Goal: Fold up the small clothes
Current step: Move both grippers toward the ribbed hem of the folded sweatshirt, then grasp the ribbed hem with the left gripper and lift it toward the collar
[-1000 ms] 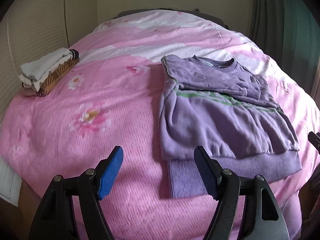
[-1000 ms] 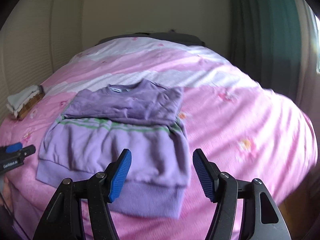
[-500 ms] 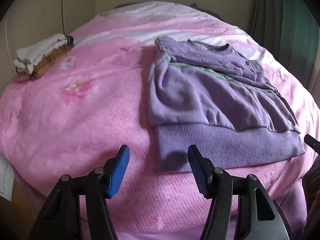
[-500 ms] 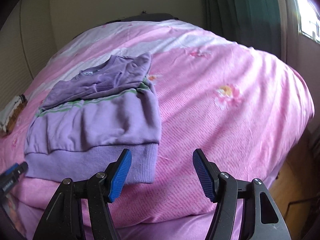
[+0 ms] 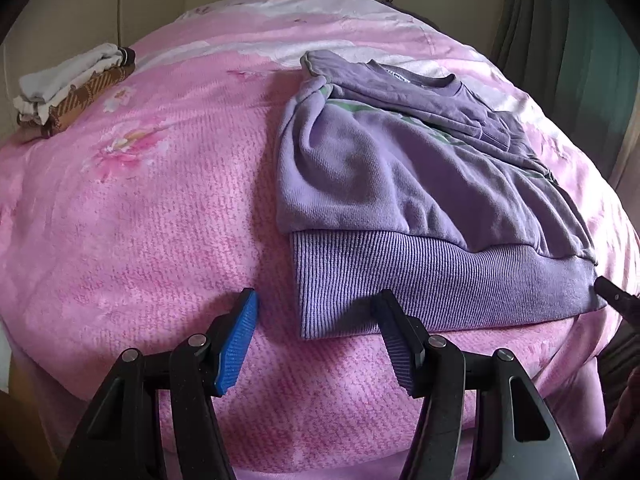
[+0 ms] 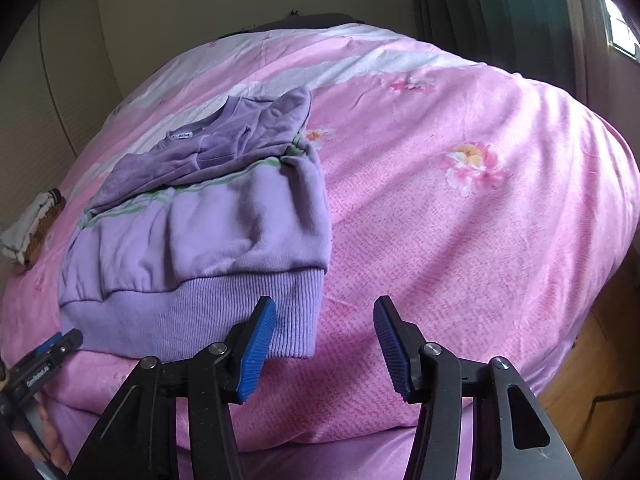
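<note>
Just one sweater (image 5: pixel 400 184) (two tongs (image 5: pixel 316 336) (image 6: pixel 324 340))

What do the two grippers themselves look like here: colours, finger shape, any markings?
Both match: the left gripper and right gripper have black angular frames with cut-outs and silver pivot pins. Each finger ends in a blue ribbed pad. In the right wrist view, the left gripper's body carries small white lettering, too small to read. No cables or sleeves show.

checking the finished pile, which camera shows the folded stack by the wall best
The left wrist view. The folded stack lies clear at upper left, its white layers over a brown checked piece plain to see. The right wrist view shows it only small and squeezed at the left edge.
</note>
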`<state>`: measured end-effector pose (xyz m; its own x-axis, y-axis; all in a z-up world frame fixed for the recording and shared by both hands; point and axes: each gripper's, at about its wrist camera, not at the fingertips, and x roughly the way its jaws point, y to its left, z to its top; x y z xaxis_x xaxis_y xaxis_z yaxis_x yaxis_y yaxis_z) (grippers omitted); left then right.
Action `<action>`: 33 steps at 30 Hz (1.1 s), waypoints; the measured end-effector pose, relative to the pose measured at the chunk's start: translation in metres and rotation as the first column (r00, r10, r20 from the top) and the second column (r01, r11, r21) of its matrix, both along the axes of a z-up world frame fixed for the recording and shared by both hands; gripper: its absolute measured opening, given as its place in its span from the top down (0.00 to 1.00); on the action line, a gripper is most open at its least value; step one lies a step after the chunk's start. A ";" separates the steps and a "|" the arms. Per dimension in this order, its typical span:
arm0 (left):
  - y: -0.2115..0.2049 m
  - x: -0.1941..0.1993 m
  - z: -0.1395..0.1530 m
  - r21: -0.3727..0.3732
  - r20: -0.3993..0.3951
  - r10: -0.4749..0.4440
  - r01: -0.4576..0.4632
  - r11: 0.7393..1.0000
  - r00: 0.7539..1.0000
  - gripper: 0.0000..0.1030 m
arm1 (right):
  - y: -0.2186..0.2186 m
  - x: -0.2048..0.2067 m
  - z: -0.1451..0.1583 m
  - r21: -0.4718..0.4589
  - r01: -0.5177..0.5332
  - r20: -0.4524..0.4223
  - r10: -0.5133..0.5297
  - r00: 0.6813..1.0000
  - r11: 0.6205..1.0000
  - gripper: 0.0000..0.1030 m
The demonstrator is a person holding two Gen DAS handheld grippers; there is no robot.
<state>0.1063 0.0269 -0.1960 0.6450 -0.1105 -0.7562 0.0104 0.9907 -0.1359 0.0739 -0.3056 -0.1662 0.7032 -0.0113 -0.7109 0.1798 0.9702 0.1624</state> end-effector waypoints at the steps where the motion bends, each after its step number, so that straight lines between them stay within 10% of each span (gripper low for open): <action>1: 0.000 0.000 -0.001 -0.005 -0.001 0.001 -0.001 1.000 1.000 0.43 | 0.001 0.000 -0.001 0.008 -0.005 -0.002 0.005 1.000 1.000 0.49; 5: -0.001 0.001 -0.002 -0.028 0.002 -0.014 0.014 1.000 1.000 0.69 | 0.003 0.004 -0.006 0.034 -0.029 -0.007 0.030 1.000 0.999 0.49; 14: -0.006 -0.001 0.001 -0.012 0.012 -0.029 0.030 0.999 0.999 0.88 | -0.004 0.012 -0.018 0.144 -0.046 -0.039 0.052 0.998 0.989 0.55; 21: -0.005 -0.005 0.007 -0.004 0.024 -0.025 0.025 1.000 0.999 0.91 | -0.005 0.010 -0.021 0.215 -0.072 -0.040 0.082 0.996 0.974 0.84; 33: 0.000 -0.007 0.082 -0.030 0.173 0.013 -0.008 1.000 0.985 0.93 | -0.013 -0.006 0.035 0.231 -0.081 0.136 0.050 0.989 0.970 0.90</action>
